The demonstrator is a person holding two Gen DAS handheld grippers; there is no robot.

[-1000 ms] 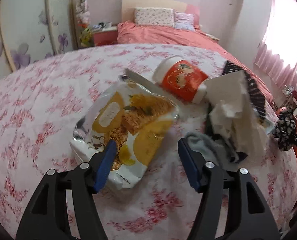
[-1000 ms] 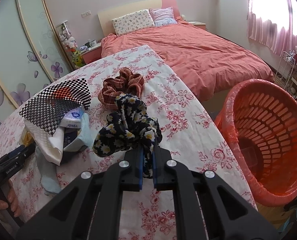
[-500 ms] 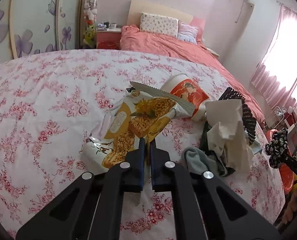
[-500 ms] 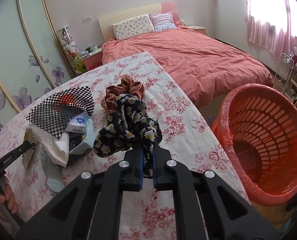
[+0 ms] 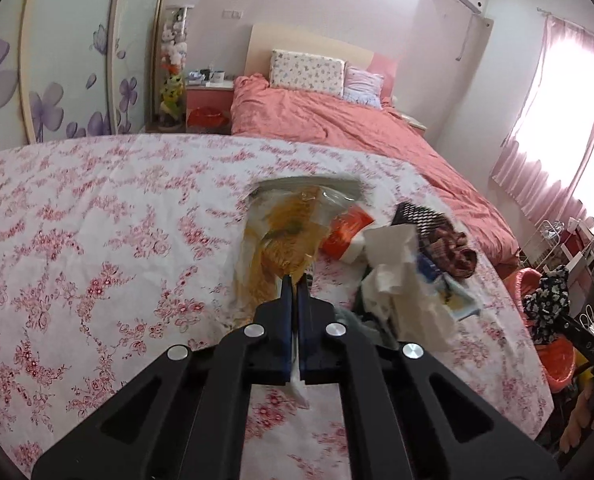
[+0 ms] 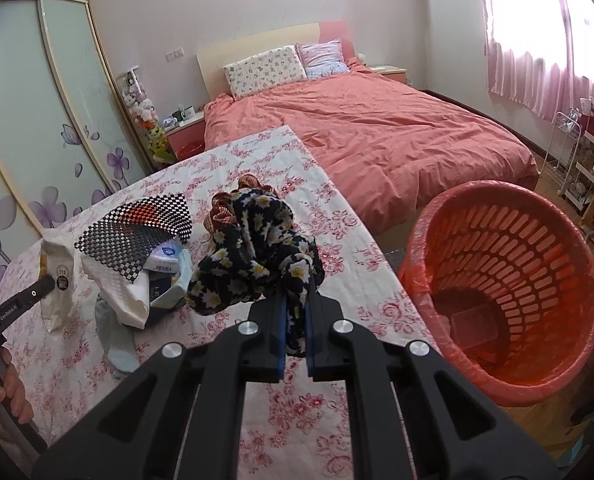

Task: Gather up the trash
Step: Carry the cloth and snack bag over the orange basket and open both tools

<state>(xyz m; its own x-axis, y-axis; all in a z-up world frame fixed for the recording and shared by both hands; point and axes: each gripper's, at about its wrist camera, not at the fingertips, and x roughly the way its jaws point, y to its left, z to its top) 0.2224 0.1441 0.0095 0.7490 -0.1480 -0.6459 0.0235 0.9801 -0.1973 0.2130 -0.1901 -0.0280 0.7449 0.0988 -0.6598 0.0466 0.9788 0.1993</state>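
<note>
Your bench (image 5: 97, 208) carries a white cloth printed with pink flowers and stands in a bedroom: beyond the jaws lie one bed (image 6: 377, 128) with a salmon cover and two pillows, sliding wardrobe doors (image 6: 37, 100) with purple flowers to their left, and pink curtains (image 6: 545, 40) to their right. Your left gripper (image 5: 295, 280) has its jaws pressed together on the near edge of one yellow snack bag (image 5: 281, 236), which hangs blurred ahead of the jaws, so its print cannot be read. Just right of those jaws sits a pile: one orange-and-white cup (image 5: 347, 236), largely hidden behind the bag, crumpled white tissue (image 5: 397, 280), one checkered mat (image 5: 421, 216), one blue-labelled packet (image 5: 449, 292), partly buried, and one red plaid scrunchie (image 5: 455, 250). A grey cloth (image 6: 115, 336) shows below the pile, mostly covered. Your right gripper (image 6: 295, 308) holds its jaws nearly closed on one dark scrunchie with white flowers (image 6: 257, 256), which bulges above and ahead of the jaws and hides part of the plaid one. To the right of those jaws, below the bench edge, stands one red slotted basket (image 6: 509, 264) lined with a red bag; its contents cannot be made out. In the right wrist view a hand (image 6: 5, 384), cut off by the frame, grips the left gripper's handle.
</note>
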